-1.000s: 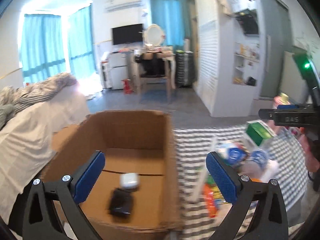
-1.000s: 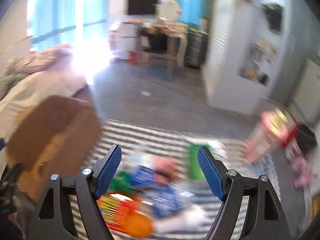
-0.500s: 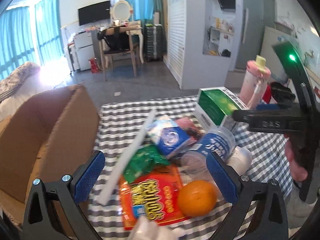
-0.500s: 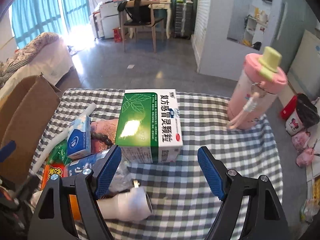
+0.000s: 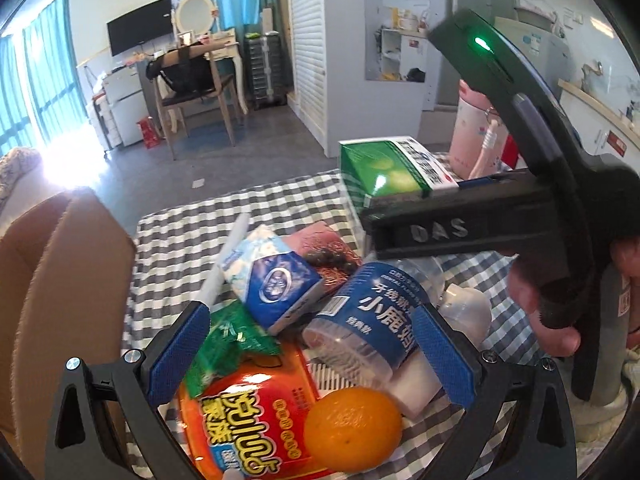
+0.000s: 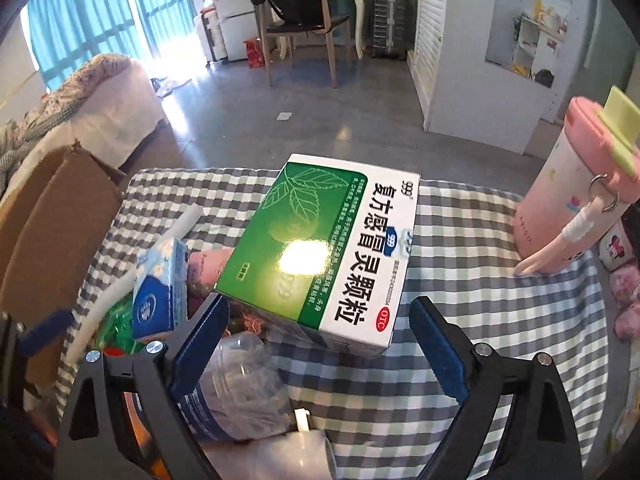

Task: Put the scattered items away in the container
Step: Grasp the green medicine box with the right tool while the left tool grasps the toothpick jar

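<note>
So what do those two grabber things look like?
Both are black plastic frames with silver screws and two fingers with bumpy blue pads: left gripper, right gripper. The left wrist view shows the right one's side, with raised letters "DAS", a green light and a bare hand holding it.

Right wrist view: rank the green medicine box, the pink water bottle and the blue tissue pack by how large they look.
1. green medicine box, clearly the largest, though it also lies nearest the camera.
2. pink water bottle, partly cut off at the frame edge.
3. blue tissue pack, the smallest.
</note>
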Tool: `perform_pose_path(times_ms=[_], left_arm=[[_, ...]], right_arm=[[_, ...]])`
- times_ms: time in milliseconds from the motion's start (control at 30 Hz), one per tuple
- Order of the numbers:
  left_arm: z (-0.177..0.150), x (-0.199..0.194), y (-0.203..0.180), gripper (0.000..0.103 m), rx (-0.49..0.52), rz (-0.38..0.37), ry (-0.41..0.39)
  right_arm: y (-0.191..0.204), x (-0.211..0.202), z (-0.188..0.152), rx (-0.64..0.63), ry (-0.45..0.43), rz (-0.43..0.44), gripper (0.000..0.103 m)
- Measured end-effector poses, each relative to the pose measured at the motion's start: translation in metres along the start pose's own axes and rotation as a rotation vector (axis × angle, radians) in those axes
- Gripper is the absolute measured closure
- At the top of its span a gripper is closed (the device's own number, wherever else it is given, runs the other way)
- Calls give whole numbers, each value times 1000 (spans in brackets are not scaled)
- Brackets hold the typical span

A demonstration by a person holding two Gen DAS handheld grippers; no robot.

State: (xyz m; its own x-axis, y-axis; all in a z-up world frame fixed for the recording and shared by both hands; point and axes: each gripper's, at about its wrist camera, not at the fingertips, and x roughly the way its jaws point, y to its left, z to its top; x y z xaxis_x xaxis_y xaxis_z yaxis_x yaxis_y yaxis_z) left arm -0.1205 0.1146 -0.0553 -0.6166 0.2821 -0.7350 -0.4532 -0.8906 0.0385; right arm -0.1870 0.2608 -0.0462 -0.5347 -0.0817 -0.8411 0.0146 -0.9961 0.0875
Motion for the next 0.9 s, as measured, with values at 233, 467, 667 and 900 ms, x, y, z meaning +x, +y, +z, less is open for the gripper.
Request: perform_pose_path(times_ms=[233, 467, 667, 900], left_arm=[[-4, 8, -8, 0, 30, -21, 9], [-2, 14, -16, 0, 67, -32, 1], [-4, 25, -22, 0, 99, -76, 25], [-4, 25, -27, 28, 115, -143, 63]], right_arm=[[-11, -3, 4, 95, -20, 8, 11], [-22, -10, 2, 108, -37, -8, 23], [-37, -29, -2, 134, -79, -12, 23], [-47, -46, -4, 150, -106, -24, 24]])
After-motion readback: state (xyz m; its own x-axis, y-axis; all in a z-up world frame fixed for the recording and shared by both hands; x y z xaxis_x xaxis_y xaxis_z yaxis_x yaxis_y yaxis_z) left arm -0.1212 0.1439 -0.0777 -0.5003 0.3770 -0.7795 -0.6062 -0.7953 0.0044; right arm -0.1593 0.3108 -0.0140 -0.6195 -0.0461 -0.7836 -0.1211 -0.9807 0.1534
